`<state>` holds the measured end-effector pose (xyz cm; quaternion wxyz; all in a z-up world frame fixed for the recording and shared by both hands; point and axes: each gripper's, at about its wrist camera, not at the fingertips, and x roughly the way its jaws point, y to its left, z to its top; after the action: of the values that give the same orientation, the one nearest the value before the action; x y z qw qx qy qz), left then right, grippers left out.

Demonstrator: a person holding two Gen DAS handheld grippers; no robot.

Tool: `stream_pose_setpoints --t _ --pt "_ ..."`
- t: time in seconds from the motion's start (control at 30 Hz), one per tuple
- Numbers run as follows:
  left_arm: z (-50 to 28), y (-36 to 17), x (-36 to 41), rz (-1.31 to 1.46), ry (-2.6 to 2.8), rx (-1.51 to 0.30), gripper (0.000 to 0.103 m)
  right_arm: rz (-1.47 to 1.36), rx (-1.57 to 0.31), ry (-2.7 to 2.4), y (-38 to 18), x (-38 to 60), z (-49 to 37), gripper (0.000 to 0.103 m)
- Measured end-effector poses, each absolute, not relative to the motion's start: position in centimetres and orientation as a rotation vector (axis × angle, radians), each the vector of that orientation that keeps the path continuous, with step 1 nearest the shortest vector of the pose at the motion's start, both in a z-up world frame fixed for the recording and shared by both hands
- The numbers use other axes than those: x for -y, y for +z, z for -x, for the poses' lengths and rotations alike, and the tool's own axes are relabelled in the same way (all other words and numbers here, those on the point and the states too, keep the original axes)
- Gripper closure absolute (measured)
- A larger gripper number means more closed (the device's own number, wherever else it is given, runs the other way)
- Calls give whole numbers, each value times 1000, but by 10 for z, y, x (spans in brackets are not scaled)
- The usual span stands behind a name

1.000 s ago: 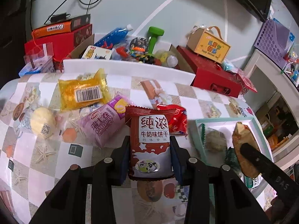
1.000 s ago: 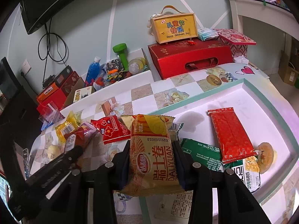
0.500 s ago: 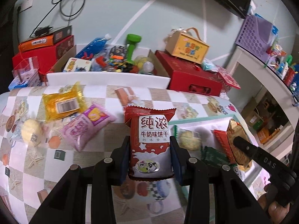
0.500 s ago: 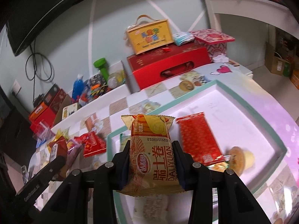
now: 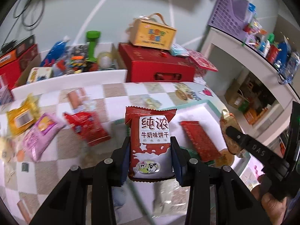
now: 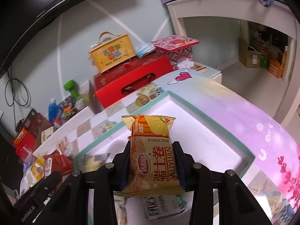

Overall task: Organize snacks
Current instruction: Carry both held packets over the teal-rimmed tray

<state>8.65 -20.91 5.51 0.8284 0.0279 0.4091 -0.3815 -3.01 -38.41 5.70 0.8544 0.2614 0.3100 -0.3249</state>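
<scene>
While motion smears the far left of my left view, the yellow packet [image 5: 20, 119] and pink packet [image 5: 40, 134] on the checked tabletop [image 5: 112, 95] are too soft to read, and a red packet [image 5: 88, 128] beside them is streaked. My left tool [image 5: 151, 156] pinches the milk biscuit packet [image 5: 151, 142] upright between its pads, its lower edge hidden behind the fingers. Right of it lies the white tray [image 5: 189, 114] with a flat red wrapper [image 5: 199, 140]. My right tool [image 6: 153, 164] clamps the golden Swiss roll packet [image 6: 152, 153] above that tray's [image 6: 215, 123] bare far corner, where most open room shows; a packet under it is half covered. Compared with a second ago, both views have swung rightward, so the tray fills more of each and the loose packets have slid toward the left edge.
</scene>
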Motion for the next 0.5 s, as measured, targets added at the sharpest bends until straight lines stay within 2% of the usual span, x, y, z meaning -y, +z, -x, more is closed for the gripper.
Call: stream_pose_setpoints --t 0.5 --pt "-96 30 283 -167 -894 -901 62 -511 -642 -717 37 404 21 59"
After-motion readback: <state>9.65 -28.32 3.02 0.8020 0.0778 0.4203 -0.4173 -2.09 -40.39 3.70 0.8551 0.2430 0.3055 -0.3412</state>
